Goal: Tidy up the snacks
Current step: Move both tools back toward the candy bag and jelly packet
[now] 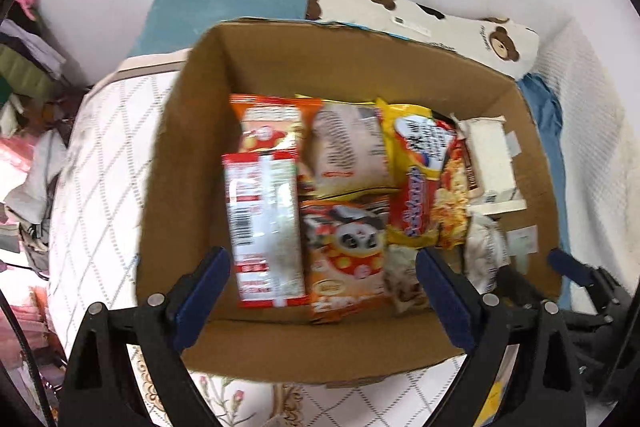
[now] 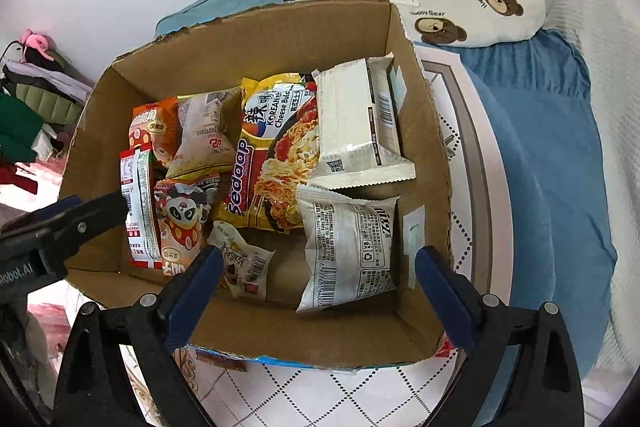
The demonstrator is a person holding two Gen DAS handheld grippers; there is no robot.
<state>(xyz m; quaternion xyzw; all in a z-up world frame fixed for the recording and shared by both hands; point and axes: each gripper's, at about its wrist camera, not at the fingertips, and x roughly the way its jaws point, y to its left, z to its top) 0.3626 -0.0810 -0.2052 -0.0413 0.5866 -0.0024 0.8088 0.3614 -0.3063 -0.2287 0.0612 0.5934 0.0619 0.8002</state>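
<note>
Snack packets [image 2: 276, 163] sat packed in the cardboard box [image 2: 248, 39]; both grippers, left [image 1: 322, 291] and right [image 2: 316, 291], hovered with fingers spread, holding nothing. Packing looked mostly done.

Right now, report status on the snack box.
Both hand-held grippers open, empty: left, right. Snack packets in cardboard box. Nothing in the way.

Sitting on a bed with a white diamond-quilted cover [image 2: 360, 395]: an open brown cardboard box [image 2: 248, 43], a bear-print cream pillow [image 2: 472, 11], a blue blanket [image 2: 552, 147], a teal cushion [image 1: 224, 15].
</note>
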